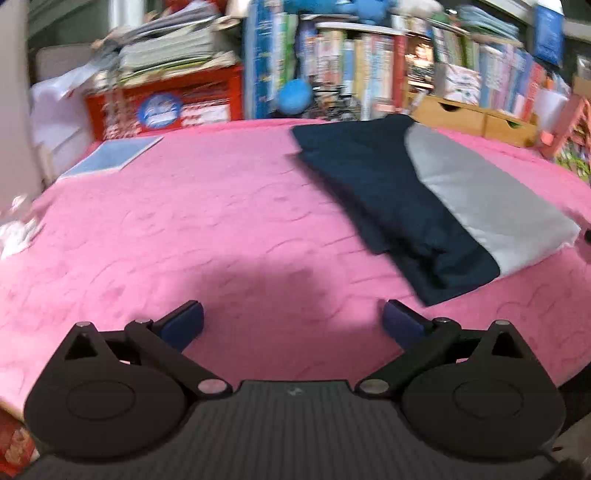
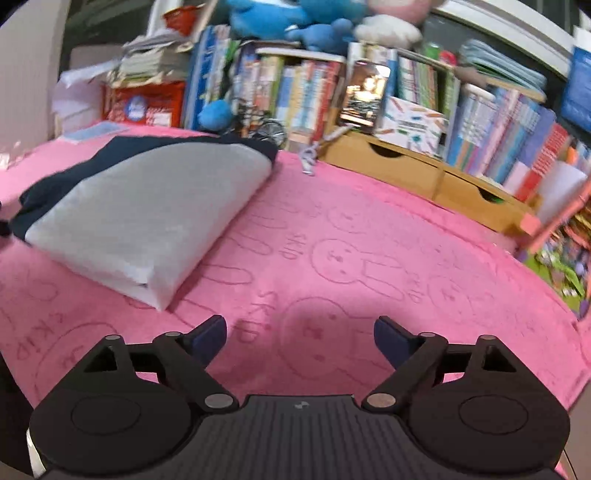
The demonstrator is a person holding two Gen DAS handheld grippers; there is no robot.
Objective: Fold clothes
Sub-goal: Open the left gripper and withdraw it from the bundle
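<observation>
Navy-and-grey folded garment (image 2: 140, 218) — pink blanket (image 2: 369, 240) embossed with bunnies.

The book spines (image 1: 369, 70) along the top of the left wrist view are smeared by motion blur, and no titles can be read. The grey folded garment (image 1: 491, 199) is cut off near the right edge there. In the right wrist view, the navy garment (image 2: 55, 184) is largely hidden under the grey one, and the blue plush toys (image 2: 288, 18) are cropped by the top edge.
</observation>
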